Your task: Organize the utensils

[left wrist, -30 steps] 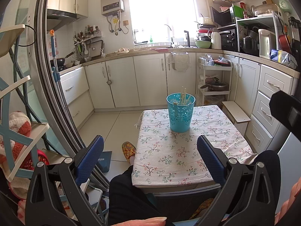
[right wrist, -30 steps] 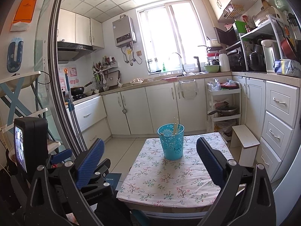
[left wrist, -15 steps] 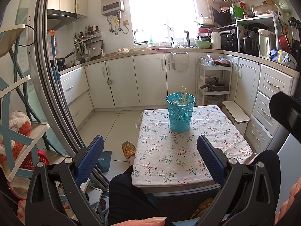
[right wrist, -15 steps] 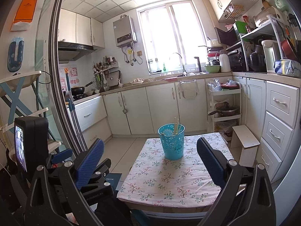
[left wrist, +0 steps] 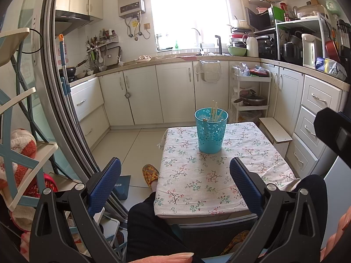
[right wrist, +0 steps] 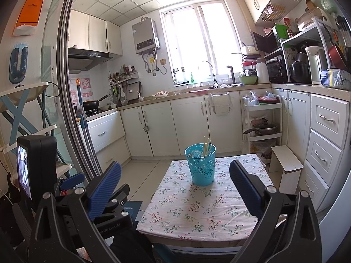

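A teal perforated holder (left wrist: pixel 211 130) stands upright on the far part of a small table with a floral cloth (left wrist: pixel 216 175). Several pale chopsticks (left wrist: pixel 214 111) stick out of it. It also shows in the right wrist view (right wrist: pixel 200 164), with the chopsticks (right wrist: pixel 206 146). My left gripper (left wrist: pixel 175 184) is open and empty, held back from the table's near edge. My right gripper (right wrist: pixel 174 185) is open and empty, a little higher, also short of the table (right wrist: pixel 201 210). The left gripper's body (right wrist: pixel 94 199) shows at the lower left of the right wrist view.
A sliding glass door frame (left wrist: pixel 65 109) runs down the left. White cabinets (left wrist: pixel 175 92) line the back wall. A white stool (left wrist: pixel 276 131) and drawers (left wrist: pixel 316 118) stand right of the table. My leg (left wrist: pixel 149 230) and a slipper (left wrist: pixel 150 174) are by the table's left.
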Action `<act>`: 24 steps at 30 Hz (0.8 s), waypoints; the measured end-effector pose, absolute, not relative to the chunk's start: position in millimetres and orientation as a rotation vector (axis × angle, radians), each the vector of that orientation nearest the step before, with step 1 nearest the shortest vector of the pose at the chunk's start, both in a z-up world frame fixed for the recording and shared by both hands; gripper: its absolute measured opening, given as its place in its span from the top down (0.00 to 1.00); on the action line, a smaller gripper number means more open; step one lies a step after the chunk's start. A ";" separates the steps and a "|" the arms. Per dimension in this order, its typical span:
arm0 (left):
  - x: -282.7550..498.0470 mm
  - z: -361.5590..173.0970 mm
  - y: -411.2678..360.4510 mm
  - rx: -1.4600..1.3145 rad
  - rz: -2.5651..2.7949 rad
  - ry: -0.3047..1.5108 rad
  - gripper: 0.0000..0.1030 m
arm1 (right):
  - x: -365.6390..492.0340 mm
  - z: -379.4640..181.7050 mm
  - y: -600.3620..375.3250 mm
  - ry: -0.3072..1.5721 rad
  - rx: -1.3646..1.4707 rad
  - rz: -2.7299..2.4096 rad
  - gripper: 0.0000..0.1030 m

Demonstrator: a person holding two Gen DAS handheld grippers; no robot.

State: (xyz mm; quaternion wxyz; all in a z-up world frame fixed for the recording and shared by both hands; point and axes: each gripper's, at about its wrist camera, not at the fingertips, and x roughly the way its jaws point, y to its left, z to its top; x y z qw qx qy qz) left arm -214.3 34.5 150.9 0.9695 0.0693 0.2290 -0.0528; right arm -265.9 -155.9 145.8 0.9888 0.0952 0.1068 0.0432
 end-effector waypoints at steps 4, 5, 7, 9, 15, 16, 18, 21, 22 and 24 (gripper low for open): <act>-214.0 151.1 34.5 0.139 -0.107 0.464 0.08 | -266.0 146.0 -155.7 0.213 0.191 0.087 0.08; -213.9 151.1 34.4 0.140 -0.107 0.463 0.08 | -265.9 145.8 -155.7 0.213 0.192 0.086 0.08; -213.9 151.2 34.5 0.140 -0.107 0.463 0.08 | -266.0 146.0 -155.7 0.213 0.193 0.086 0.08; -213.8 151.2 34.3 0.140 -0.107 0.463 0.08 | -266.1 145.7 -156.2 0.213 0.191 0.087 0.08; -213.8 151.2 34.4 0.140 -0.107 0.464 0.08 | -266.3 145.6 -156.0 0.213 0.191 0.086 0.08; -213.8 151.3 34.4 0.140 -0.107 0.464 0.08 | -266.3 145.5 -156.0 0.214 0.192 0.087 0.08; -213.8 151.4 34.4 0.140 -0.107 0.464 0.08 | -266.3 145.5 -156.1 0.213 0.191 0.086 0.08; -213.9 151.5 34.4 0.140 -0.106 0.464 0.08 | -266.3 145.4 -156.1 0.213 0.191 0.087 0.08; -213.7 151.5 34.3 0.139 -0.106 0.463 0.08 | -266.5 145.6 -154.3 0.214 0.190 0.089 0.08; -213.6 151.5 34.4 0.140 -0.107 0.464 0.08 | -266.7 145.9 -153.5 0.214 0.190 0.088 0.08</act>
